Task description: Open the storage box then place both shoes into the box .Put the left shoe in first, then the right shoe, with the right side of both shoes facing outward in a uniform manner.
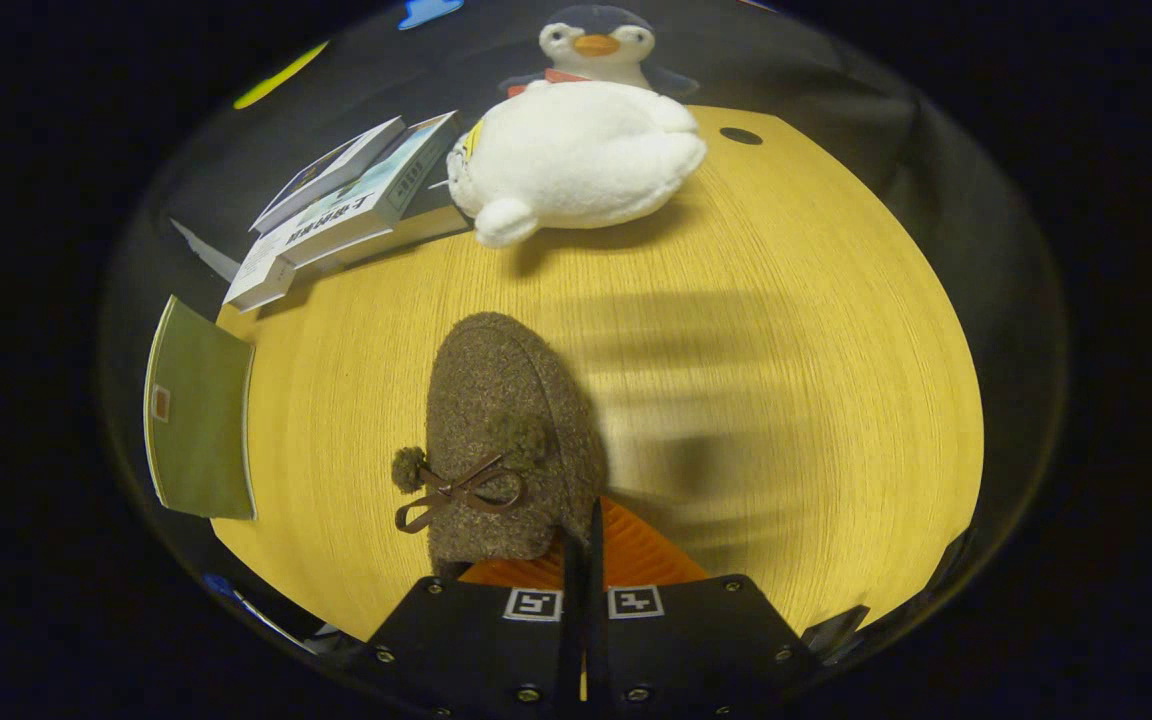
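Observation:
A brown felt shoe (506, 430) with a thin bow and two pompoms on top points its toe away from me, over the wooden table (786, 350). My gripper (584, 545) is closed to a narrow slit on the shoe's right rim near the heel, with both fingers pinching the edge. The heel end is hidden behind the fingers. A blurred shadow lies on the table to the right of the shoe, which suggests the shoe is held above the surface.
A white penguin plush toy (576, 160) lies at the far side of the table. Left of it is a stack of books (356, 200). A green booklet (198, 420) overhangs the table's left edge. A small dark hole (741, 135) marks the far right corner.

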### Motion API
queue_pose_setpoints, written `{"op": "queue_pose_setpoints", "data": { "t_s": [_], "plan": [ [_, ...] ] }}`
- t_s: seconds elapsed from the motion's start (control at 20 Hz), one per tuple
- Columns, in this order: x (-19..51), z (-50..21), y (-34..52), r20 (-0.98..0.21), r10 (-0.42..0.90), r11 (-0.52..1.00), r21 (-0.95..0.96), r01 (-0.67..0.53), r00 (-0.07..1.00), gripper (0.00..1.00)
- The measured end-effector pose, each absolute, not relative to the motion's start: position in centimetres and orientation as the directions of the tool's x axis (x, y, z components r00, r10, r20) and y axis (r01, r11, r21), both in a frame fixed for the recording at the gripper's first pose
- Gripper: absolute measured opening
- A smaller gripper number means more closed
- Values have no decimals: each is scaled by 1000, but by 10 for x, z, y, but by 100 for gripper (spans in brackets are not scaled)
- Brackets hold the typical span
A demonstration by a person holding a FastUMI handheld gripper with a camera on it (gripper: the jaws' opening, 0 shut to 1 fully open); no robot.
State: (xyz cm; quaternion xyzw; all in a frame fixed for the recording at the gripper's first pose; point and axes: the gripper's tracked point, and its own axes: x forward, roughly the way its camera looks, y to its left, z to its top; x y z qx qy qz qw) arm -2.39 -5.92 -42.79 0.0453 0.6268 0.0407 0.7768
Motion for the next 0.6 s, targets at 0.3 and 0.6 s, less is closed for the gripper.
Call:
{"op": "queue_pose_setpoints", "data": {
  "t_s": [0.3,0.6],
  "plan": [
    [-23,-394,-40,-956,185,981,195,23,227,3],
    [-8,-343,-4,-934,226,974,225,-37,277,2]
  ]
}}
